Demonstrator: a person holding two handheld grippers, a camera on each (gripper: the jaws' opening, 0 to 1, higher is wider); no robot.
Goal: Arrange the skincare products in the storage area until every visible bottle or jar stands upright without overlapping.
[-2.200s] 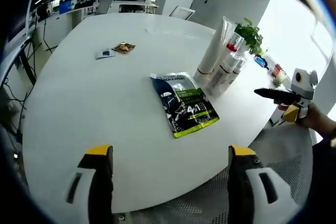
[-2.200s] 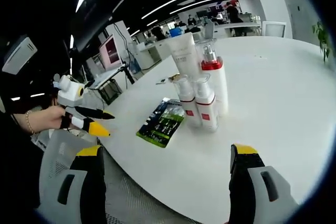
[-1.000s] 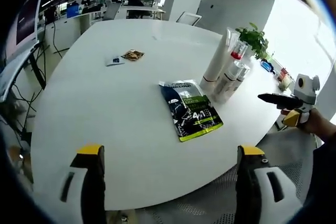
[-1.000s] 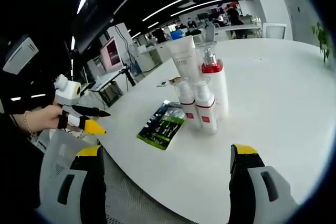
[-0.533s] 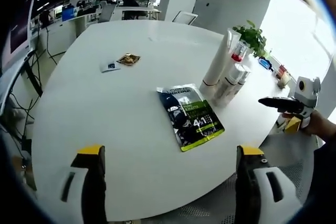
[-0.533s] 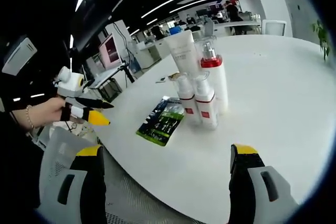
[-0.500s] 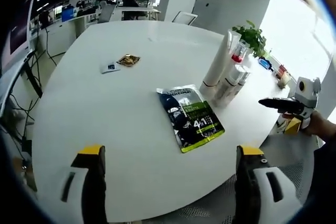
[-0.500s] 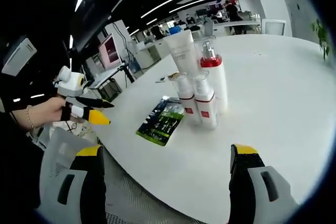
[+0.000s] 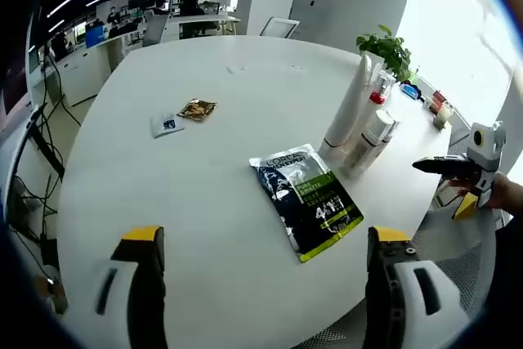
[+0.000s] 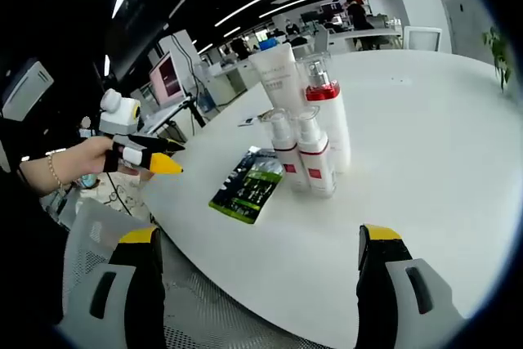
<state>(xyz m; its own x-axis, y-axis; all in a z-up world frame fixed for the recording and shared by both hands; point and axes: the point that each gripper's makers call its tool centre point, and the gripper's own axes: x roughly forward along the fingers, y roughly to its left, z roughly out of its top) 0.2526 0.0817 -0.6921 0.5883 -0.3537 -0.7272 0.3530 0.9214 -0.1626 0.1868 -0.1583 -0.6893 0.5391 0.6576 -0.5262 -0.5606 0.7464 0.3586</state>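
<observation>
- Skincare products stand together on the white table [image 9: 204, 169]: a tall white tube [image 10: 280, 86] set on its cap, a pump bottle with a red collar [image 10: 328, 116], and two small spray bottles [image 10: 301, 155] with red bands, all upright and close beside one another.
- Flat dark-green sachet [image 9: 309, 199] lies on the table just beside the group, apart from the bottles; in the right gripper view it shows as the green pack [image 10: 248, 184] in front of them.
- Two small packets [image 9: 181, 117] lie well apart from the group, further across the table.
- Judged step: approach, with no item yet grasped. The bottles already stand, so a good move would avoid nudging them; the sachet, thin and flat, likely calls for a low, shallow pinch at one edge, away from the spray bottles.
- Left gripper [image 9: 261, 292]: jaws spread wide, nothing between them, held above the near table edge and looking down its length; seen from the right gripper view it is carried level in a hand [image 10: 78, 165].
- Right gripper [image 10: 257, 292]: jaws likewise spread and empty, held off the table rim, aimed at the bottle group.
</observation>
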